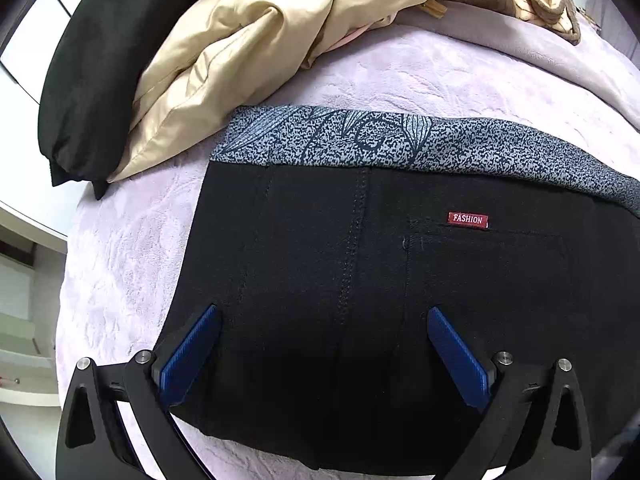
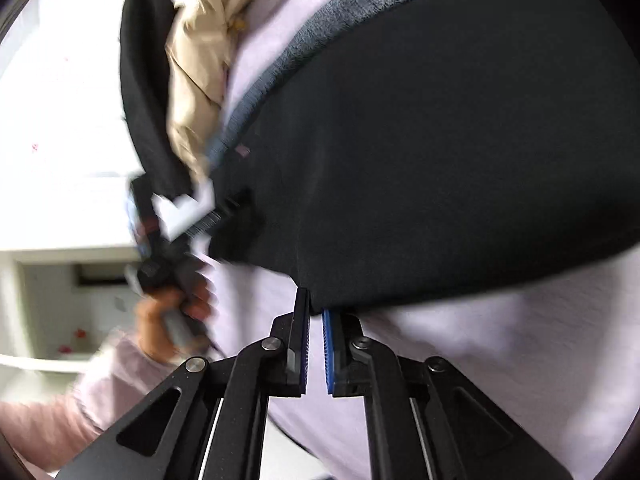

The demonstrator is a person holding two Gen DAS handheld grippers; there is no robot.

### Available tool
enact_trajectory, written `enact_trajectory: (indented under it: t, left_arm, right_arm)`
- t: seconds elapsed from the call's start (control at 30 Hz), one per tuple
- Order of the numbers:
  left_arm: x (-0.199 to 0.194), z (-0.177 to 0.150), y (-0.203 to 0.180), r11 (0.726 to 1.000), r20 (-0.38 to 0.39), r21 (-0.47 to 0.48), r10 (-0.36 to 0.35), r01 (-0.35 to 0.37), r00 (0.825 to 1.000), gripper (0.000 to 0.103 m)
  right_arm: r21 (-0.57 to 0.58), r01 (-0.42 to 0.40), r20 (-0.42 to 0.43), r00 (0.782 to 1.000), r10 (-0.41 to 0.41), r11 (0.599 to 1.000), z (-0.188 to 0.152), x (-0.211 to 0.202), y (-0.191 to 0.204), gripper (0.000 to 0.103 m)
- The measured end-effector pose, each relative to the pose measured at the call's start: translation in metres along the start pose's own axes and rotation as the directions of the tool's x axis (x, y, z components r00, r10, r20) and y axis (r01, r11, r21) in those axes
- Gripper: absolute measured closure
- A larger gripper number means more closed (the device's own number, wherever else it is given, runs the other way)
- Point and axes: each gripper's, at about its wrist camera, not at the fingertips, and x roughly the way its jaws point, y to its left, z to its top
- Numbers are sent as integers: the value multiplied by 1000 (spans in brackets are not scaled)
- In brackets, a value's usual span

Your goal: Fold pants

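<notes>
— While the pants [image 1: 360,280] lie flat on the lilac blanket [image 1: 132,248], which way do they run?

— One pair, black. The grey patterned waistband [image 1: 360,140] sits at the far edge, so the legs run toward me, along the centre seam. One red label [image 1: 468,219] sits right of that seam.

— And the tongs?

— Two. The left gripper [image 1: 324,360] hangs over the seat of the pants with its jaws spread wide, holding nothing. The right gripper [image 2: 315,320] is clenched at the near hem; whether cloth sits between its blue pads is blurred, I cannot tell.

— Anything else on the bed?

— One cream padded jacket [image 1: 240,52] and one black garment [image 1: 100,72], both at the far left. One hand [image 2: 168,316] in a pink sleeve [image 2: 100,380] holds the left tool.
</notes>
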Motion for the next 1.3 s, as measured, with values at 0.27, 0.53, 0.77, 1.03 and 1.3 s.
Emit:
enact_trajectory:
  t: [0.27, 0.53, 0.77, 1.03, 1.3]
  left_arm:
    - [-65, -2, -41, 991, 51, 82, -107, 103, 993, 0]
    - [-32, -34, -119, 972, -82, 171, -146, 158, 986, 0]
    - [-53, 29, -102, 979, 66, 146, -152, 141, 986, 0]
    - [-5, 71, -80, 999, 60, -27, -37, 38, 998, 0]
    - [-35, 42, -45, 1000, 35, 24, 9, -10, 999, 0]
  right_arm:
    - [-67, 146, 195, 972, -130, 987, 4, -96, -2, 83]
    - [-6, 319, 119, 941, -316, 948, 18, -79, -38, 94]
    - [-121, 263, 252, 941, -227, 957, 67, -88, 13, 86]
    - [-160, 318, 255, 928, -272, 934, 151, -25, 44, 91]
    - [-27, 313, 279, 914, -293, 949, 133, -79, 26, 65]
